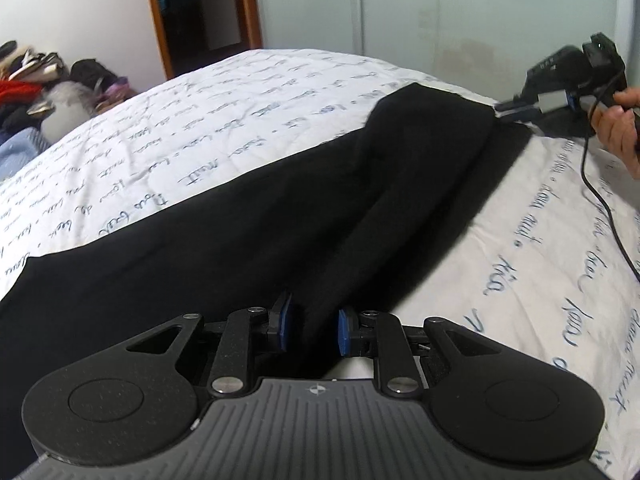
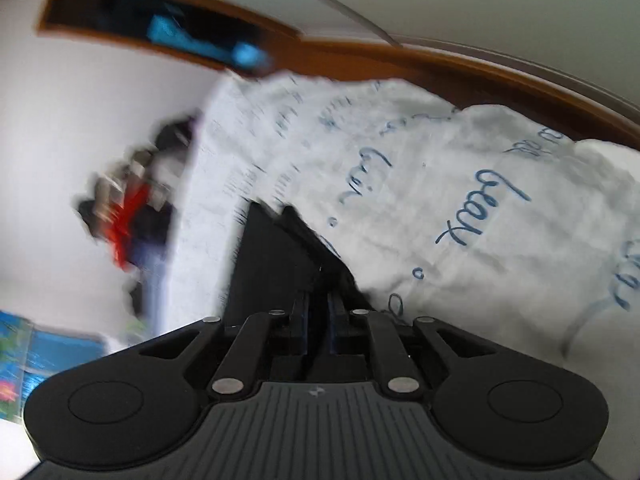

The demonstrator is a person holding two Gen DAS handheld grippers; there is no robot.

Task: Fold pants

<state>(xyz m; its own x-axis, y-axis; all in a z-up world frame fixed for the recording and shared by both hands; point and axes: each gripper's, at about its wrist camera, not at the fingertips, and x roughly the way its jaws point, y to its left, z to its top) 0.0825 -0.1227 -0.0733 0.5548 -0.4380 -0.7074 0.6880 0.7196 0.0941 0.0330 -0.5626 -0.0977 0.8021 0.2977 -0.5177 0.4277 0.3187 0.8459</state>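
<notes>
Black pants point(image 1: 280, 216) lie stretched across a white bedspread point(image 1: 200, 128) printed with blue handwriting. My left gripper point(image 1: 314, 326) is at the near end of the pants, its blue pads closed on a raised fold of the black cloth. My right gripper point(image 1: 516, 110) shows in the left wrist view at the far end, held by a hand point(image 1: 618, 128), pinching the far edge of the pants. In the blurred right wrist view my right gripper point(image 2: 318, 312) is nearly closed on the black cloth point(image 2: 276, 256).
A pile of clothes point(image 1: 44, 92) sits left of the bed. A wooden door frame point(image 1: 160, 16) and pale wardrobe doors point(image 1: 440, 4) stand behind. A black cable point(image 1: 600, 196) hangs from the right gripper over the bedspread.
</notes>
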